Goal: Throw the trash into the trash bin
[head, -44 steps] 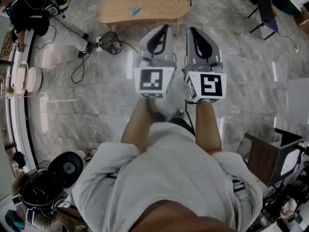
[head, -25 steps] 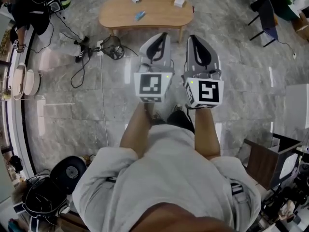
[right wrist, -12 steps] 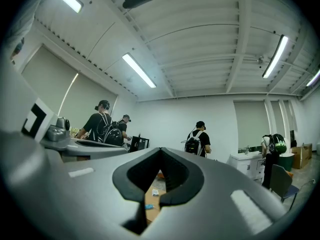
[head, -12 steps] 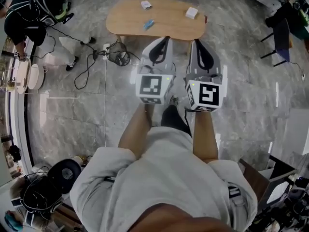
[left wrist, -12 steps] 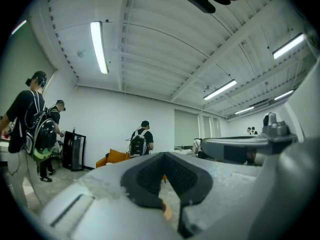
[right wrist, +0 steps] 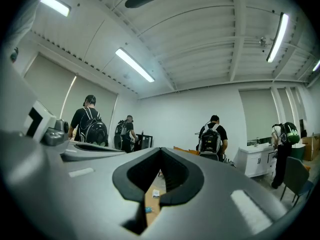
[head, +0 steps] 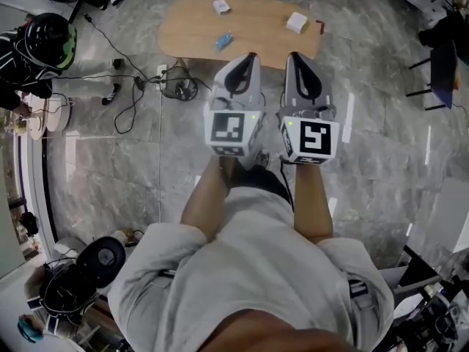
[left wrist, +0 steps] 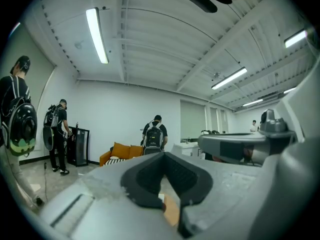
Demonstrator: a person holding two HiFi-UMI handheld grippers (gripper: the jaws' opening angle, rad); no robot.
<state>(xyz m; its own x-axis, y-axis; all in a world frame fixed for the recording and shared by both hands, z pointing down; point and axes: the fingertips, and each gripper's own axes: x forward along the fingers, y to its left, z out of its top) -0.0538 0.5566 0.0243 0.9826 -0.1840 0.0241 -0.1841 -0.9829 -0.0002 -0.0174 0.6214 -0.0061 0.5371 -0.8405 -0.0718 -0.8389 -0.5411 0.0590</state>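
Observation:
A low wooden table (head: 256, 31) stands ahead in the head view. On it lie a blue wrapper (head: 223, 41), a small white piece (head: 221, 6) and a white box (head: 297, 22). A dark wire basket (head: 182, 88) sits on the floor at the table's near left end. My left gripper (head: 249, 57) and right gripper (head: 297, 56) are held side by side, level, short of the table, both shut and empty. In the right gripper view the tabletop (right wrist: 149, 200) with the white piece (right wrist: 156, 193) and blue wrapper (right wrist: 148, 210) shows under the shut right gripper (right wrist: 161, 149). The left gripper (left wrist: 162, 154) also has its tips together.
Cables (head: 128, 86) trail over the marble floor left of the basket. A person with a backpack (head: 40, 50) crouches at far left, and others (right wrist: 212, 139) stand beyond the table. A dark chair (head: 443, 61) is at right; gear (head: 88, 270) clutters the lower left.
Both grippers have been carried forward together and the table now lies closer under them. The jaws stayed shut. The person at far left has shifted position.

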